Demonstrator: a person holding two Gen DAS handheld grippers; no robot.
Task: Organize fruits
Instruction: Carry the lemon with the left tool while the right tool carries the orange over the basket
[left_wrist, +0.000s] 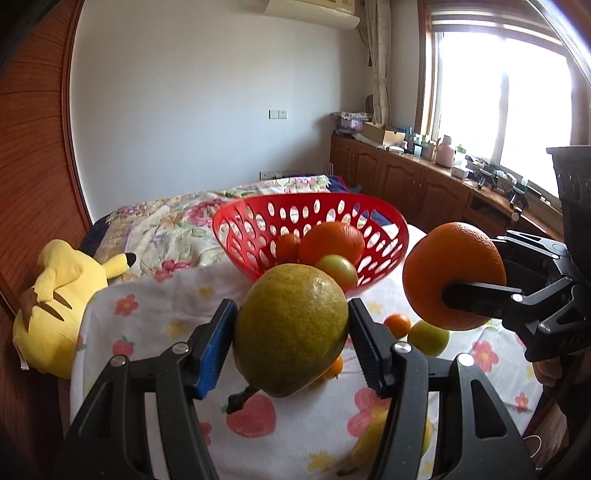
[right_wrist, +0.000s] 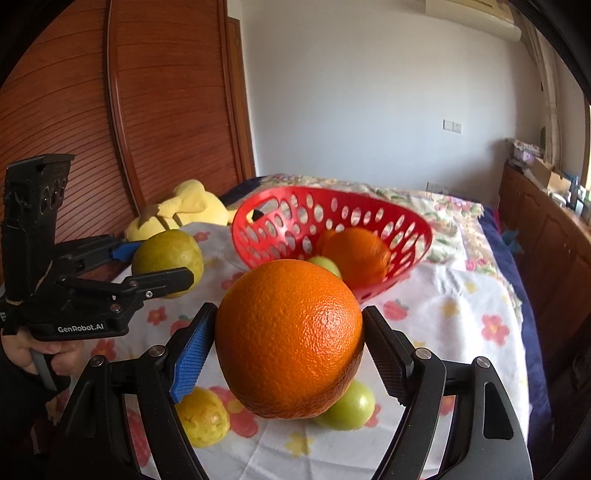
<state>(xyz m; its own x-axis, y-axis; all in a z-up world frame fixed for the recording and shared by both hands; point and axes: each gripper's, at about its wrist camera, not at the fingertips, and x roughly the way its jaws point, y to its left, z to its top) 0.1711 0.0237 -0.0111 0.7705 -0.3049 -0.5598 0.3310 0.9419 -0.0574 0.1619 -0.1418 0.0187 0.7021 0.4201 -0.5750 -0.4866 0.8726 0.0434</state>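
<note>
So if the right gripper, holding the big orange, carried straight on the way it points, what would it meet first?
Probably the red basket: it sits directly beyond the right gripper and its orange, near rim first, though depth is hard to judge.

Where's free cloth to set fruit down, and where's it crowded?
Free: the flowered cloth right of the red basket, out to the bed's edge, and the strip between the basket and the yellow plush toy. Crowded: the near cloth under both held fruits, where a small orange and green fruit lie.
</note>
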